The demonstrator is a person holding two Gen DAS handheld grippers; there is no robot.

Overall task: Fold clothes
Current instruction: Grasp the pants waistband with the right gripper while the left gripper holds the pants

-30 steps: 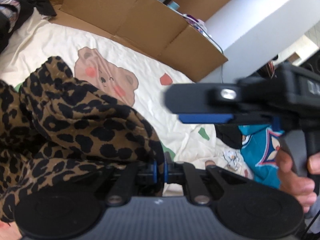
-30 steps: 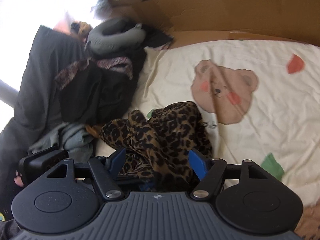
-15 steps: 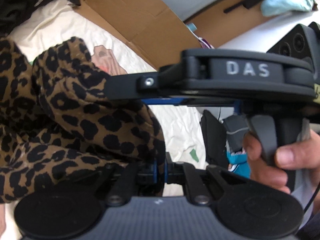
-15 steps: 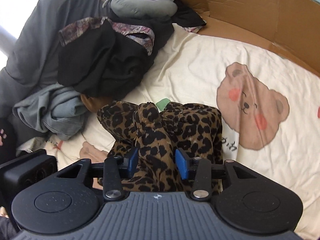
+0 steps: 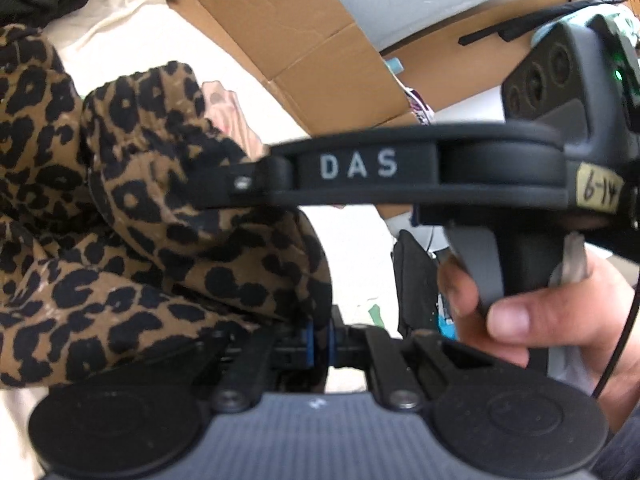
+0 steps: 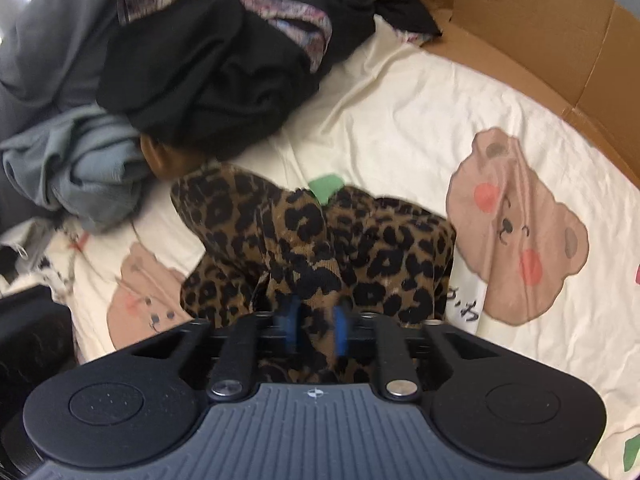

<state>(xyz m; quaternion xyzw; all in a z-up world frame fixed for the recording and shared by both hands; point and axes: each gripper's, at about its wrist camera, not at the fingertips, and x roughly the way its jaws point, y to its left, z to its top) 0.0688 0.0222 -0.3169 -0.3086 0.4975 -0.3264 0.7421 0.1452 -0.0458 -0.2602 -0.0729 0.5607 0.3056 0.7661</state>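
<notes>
Both the left gripper (image 5: 319, 342) and the right gripper (image 6: 316, 326) are pinching the leopard-print garment (image 6: 320, 248), which is lying bunched on the bear-print sheet (image 6: 400, 120) with a clothes pile (image 6: 200, 72) waiting at eleven o'clock, so folding is barely starting.

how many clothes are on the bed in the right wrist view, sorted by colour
leopard print garment: 1
black garment: 1
blue-grey garment: 1
grey garment: 1
total: 4 that can be told apart; the pile may hide more
</notes>
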